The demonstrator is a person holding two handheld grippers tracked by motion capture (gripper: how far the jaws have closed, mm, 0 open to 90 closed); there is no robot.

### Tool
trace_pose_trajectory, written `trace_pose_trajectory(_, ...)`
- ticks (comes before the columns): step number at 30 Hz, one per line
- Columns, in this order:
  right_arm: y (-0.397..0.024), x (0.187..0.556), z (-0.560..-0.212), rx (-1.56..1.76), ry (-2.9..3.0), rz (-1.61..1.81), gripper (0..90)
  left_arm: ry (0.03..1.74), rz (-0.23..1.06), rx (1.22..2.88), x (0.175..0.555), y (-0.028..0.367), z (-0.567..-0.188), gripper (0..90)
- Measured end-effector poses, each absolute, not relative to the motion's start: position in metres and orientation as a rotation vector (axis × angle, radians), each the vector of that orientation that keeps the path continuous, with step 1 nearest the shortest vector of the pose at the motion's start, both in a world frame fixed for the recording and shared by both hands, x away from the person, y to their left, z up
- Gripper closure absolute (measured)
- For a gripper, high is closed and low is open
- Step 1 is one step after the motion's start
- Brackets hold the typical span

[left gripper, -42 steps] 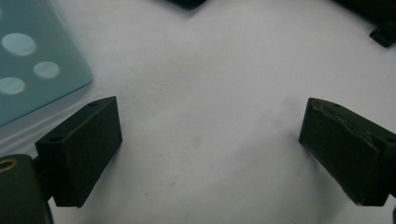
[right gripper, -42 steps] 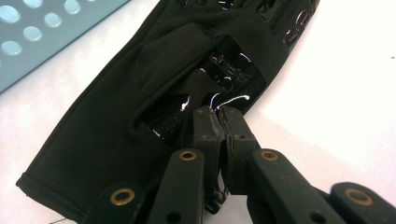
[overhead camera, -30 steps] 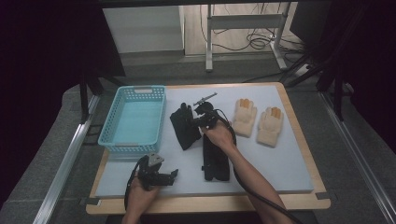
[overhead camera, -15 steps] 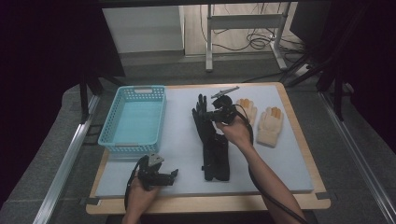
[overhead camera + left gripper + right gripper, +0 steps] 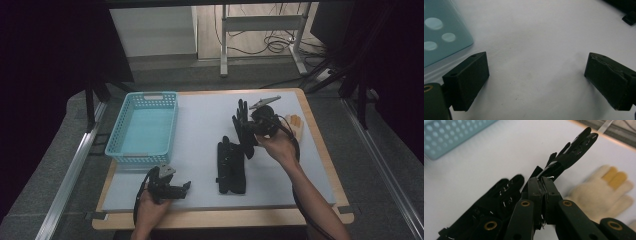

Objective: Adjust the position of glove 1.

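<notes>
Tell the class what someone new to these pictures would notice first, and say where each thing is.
The eye goes to the black glove pinched in the right hand-held gripper and dangling above the middle of the white table. A second black glove lies flat just below it, and a cream glove with orange fingertips lies near the right edge. The blue basket stands at the left, and the left hand-held gripper rests open near the front edge.

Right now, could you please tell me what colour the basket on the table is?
The basket is light blue, a turquoise shade; the high view shows it best.
</notes>
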State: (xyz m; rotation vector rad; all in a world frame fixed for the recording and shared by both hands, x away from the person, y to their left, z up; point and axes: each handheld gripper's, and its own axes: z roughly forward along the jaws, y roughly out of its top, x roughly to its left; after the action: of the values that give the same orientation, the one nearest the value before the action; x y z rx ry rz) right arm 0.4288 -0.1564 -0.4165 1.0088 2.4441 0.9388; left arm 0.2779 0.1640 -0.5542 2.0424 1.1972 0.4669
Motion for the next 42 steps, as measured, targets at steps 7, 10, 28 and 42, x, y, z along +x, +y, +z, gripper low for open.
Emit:
trace_pose_trajectory(7,-0.125,0.42,-0.452,0.964,2.544,0.97,85.2,1.197,0.467,2.042,0.278,0.164,-0.554,6.0)
trace_pose_trajectory(10,-0.108,0.415,-0.461,0.93,2.586,0.968,84.0,1.195,0.469,2.045,0.278,0.164,-0.554,6.0)
trace_pose_trajectory(28,-0.106,0.445,-0.48,0.893,2.597,0.951,55.6,1.195,0.469,2.045,0.278,0.164,-0.554,6.0)
trace_pose_trajectory(42,-0.082,0.457,-0.505,0.902,2.64,0.872,78.6,1.199,0.469,2.041,0.278,0.164,-0.554,6.1)
